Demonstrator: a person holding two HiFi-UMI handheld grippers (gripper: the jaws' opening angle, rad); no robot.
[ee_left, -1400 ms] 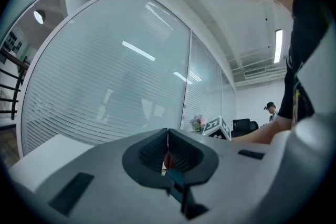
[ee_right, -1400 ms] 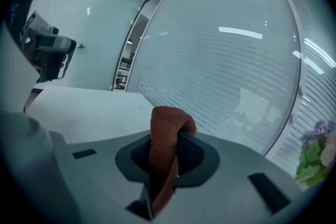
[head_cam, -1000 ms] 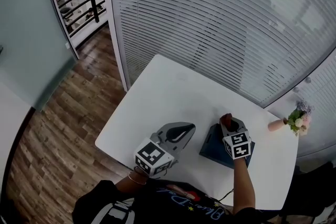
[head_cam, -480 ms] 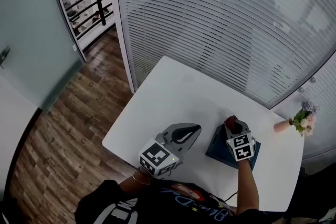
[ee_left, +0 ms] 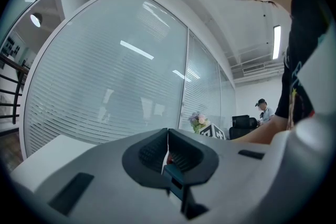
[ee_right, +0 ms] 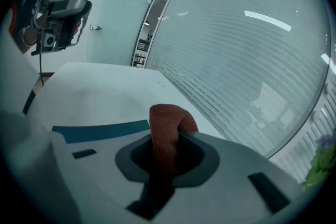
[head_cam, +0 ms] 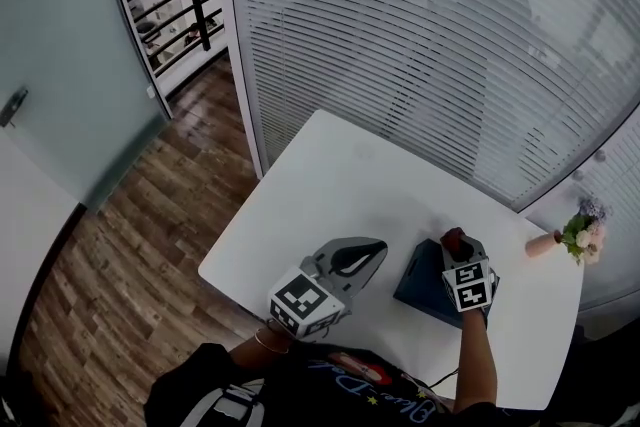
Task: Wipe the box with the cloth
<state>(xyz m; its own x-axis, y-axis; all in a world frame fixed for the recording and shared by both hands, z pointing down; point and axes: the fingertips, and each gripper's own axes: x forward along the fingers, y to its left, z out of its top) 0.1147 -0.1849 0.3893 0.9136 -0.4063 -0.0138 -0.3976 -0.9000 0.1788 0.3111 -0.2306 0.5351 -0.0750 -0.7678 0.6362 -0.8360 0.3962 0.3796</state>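
Head view: a dark blue box [head_cam: 420, 285] lies flat on the white table [head_cam: 330, 185], near its front right edge, with the right gripper [head_cam: 458, 247] directly over its top.
Right gripper: closed on a rust-red cloth [ee_right: 167, 126]; a folded wad sticks out past the jaw tips, probably so that fabric and not plastic meets the box.
Right gripper view: only a blue strip of the box shows past the housing, below and left of the cloth. Whether the cloth is pressed on the lid or just above it cannot be told.
Left gripper [ee_left: 167, 145]: jaws shut together with nothing between them, held above the table to the left of the box and apart from it. It seems parked out of the way and does not brace the box.
Flowers [head_cam: 580, 237]: a small bunch at the far right table edge, well apart from the work.
Writing: black-and-white square markers on each gripper's cube. There is cursive print on the person's dark shirt, too small to read with any certainty. No brand or label shows on the box or cloth.
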